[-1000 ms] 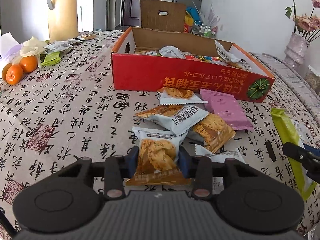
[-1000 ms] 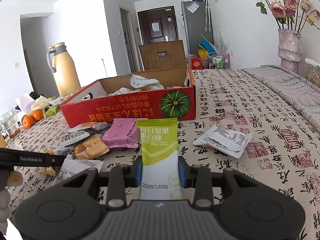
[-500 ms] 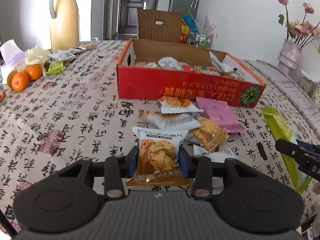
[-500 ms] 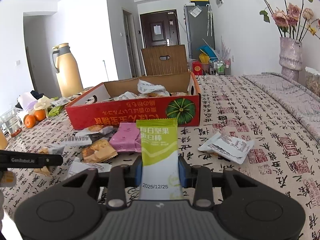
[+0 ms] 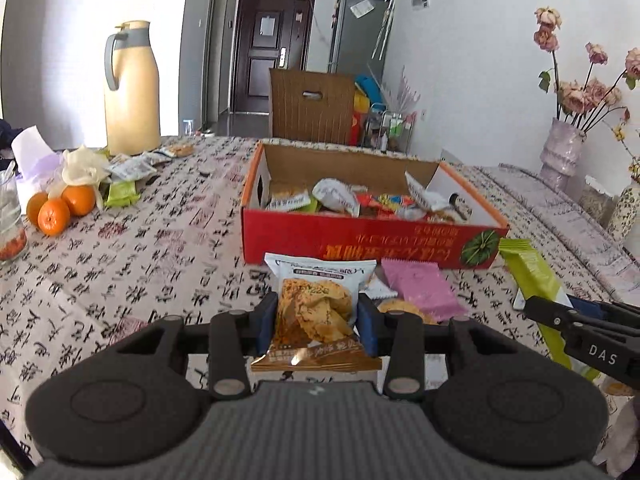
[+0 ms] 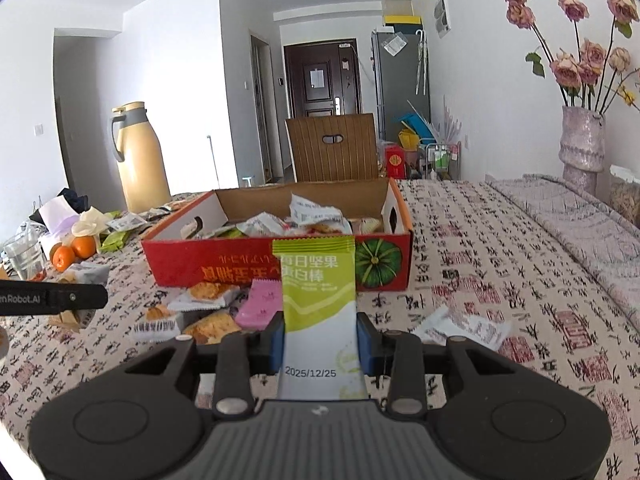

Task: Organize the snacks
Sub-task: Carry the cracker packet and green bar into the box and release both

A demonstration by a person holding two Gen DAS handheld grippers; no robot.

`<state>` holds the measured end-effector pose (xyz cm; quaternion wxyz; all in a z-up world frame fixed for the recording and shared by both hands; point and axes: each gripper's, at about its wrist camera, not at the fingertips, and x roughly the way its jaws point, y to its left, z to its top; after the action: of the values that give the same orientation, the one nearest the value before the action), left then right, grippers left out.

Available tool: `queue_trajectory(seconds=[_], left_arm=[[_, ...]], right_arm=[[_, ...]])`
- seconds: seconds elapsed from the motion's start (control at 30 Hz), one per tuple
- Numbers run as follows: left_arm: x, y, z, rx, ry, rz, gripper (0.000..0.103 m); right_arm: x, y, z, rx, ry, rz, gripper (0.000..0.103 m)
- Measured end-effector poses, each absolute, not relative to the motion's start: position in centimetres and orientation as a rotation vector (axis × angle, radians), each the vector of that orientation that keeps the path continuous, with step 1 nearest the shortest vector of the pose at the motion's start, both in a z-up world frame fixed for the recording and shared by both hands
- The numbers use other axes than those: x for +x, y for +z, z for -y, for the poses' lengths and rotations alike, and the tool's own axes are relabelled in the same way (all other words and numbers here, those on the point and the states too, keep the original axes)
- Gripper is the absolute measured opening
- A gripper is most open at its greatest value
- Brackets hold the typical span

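snacks are only partly sorted: the red box on the patterned tablecloth already holds a heap of wrapped packets, but several packets lie loose on the cloth just in front of it, among them a pink packet and a couple of cracker packets, and a white wrapper lies apart to the right. more wrappers sit far off by the oranges and the yellow jug.

left gripper is pinching a cracker snack packet between its blue pads, the packet standing upright and clear of the cloth, with the box straight ahead and near. right gripper is pressed tight on a green and white nut bar, also upright, its top edge overlapping the box's front wall in that view.

by my judgement both packets are lifted and on the way to the box; dropping them in is not yet done, and the loose ones on the cloth remain after that.
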<state>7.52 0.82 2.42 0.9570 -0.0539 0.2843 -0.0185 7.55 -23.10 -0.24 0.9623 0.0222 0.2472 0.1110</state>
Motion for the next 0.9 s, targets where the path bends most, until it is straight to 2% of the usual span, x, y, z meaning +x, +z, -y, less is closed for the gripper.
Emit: queue_trajectory(seconds=[0.9], left_arm=[[15.9, 6.4, 0.4, -0.086, -0.100, -0.448, 0.042]], right_arm=[[16.7, 3.8, 19.8, 0.043, 0.231, -0.401, 0.035]])
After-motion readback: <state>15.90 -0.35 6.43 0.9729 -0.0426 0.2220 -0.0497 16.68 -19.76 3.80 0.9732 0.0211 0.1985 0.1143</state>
